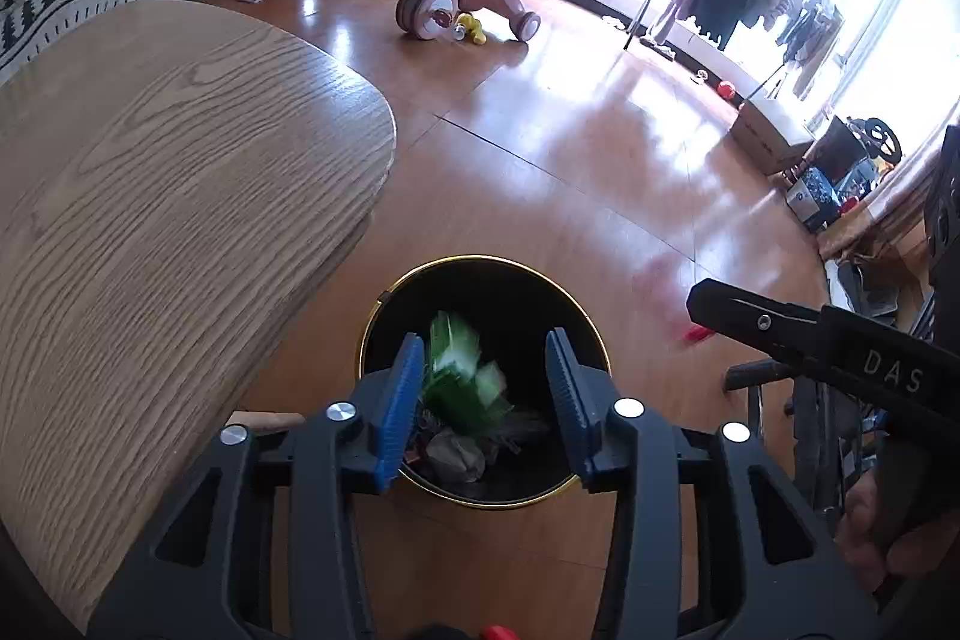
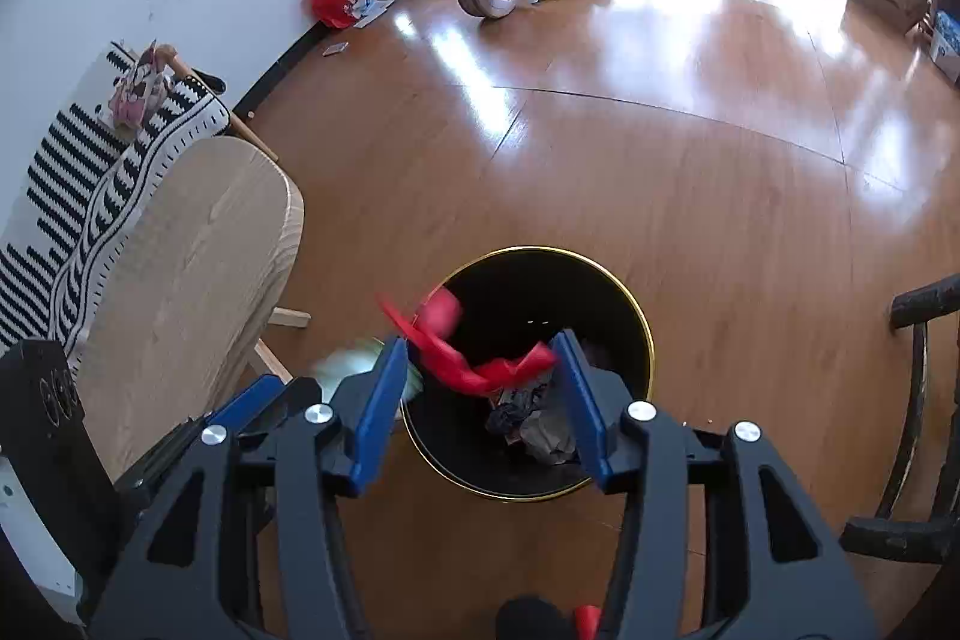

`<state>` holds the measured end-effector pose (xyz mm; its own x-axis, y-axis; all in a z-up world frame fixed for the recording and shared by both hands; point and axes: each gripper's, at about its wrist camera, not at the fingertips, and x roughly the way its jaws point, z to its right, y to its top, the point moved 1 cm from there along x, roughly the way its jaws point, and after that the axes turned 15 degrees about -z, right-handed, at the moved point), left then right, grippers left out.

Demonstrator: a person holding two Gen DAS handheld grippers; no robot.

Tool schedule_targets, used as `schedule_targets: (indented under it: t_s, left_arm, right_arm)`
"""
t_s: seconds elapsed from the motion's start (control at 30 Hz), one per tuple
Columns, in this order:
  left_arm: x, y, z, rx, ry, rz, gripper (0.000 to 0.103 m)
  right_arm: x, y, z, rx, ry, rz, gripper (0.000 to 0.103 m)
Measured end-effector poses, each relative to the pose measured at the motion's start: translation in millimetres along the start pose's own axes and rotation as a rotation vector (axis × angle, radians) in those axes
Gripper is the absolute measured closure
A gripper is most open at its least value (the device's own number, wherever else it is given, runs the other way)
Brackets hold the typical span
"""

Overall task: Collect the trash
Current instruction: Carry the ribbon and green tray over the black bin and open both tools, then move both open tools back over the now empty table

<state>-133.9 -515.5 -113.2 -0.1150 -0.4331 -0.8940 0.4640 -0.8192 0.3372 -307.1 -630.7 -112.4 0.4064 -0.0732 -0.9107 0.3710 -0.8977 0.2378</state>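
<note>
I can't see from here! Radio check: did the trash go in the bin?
Both tools open above the bin. Green wrapper dropping from left tool; red wrapper dropping from right tool. Nothing blocking.

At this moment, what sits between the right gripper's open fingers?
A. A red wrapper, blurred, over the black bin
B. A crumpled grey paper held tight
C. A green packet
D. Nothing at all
A: the right gripper stands open, with a blurred red wrapper between its fingers above the gold-rimmed black bin.
</note>
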Motion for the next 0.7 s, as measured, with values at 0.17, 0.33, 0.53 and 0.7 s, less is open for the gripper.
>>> schedule_targets:
  t_s: [0.17, 0.33, 0.53, 0.7]
  left_arm:
    - [-5.8, 0.2, -2.7, -0.012, 0.007, 0.010, 0.050]
    - [-25.3, -7.6, -12.6, -0.008, 0.031, 0.032, 0.031]
    - [-99.7, -36.2, -58.7, -0.059, 0.160, 0.134, 0.012]
    - [-202.7, -90.2, -131.3, -0.260, 0.372, 0.321, 0.011]
  right_arm:
    - [-0.3, -1.3, -1.3, 0.001, -0.006, 0.007, 0.041]
    - [0.2, -3.7, -8.3, -0.004, -0.001, 0.009, 0.027]
    - [1.4, -5.8, -54.1, -0.151, -0.027, 0.016, 0.019]
    - [-1.1, -22.8, -144.5, -0.367, 0.036, 0.025, 0.016]
